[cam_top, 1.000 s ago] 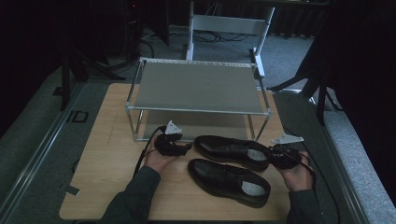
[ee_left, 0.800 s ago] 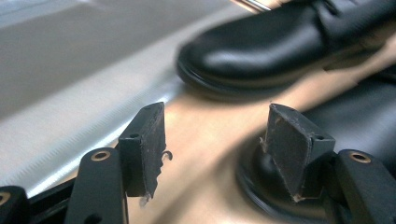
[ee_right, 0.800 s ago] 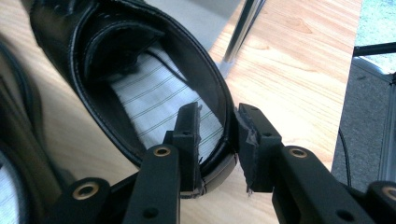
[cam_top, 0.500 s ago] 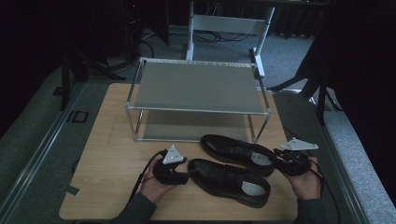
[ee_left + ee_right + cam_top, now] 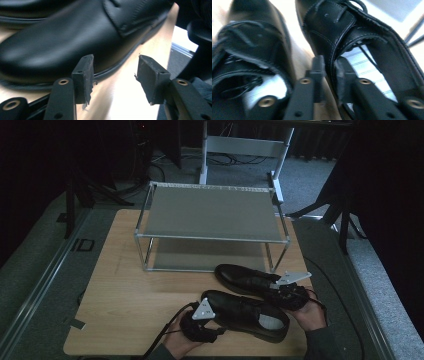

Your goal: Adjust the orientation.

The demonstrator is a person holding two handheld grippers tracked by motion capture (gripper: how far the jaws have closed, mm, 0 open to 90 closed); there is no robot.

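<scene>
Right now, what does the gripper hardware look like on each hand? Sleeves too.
Both are black two-jaw tools. The left gripper and right gripper each carry a light grey three-cornered plate on top, and a thin black cable trails from each. Seen close, the left gripper's pads are worn black blocks with ragged edges, on black arms with brass-ringed holes. The right gripper's arms have the same brass rings. Sleeves are dark.
</scene>
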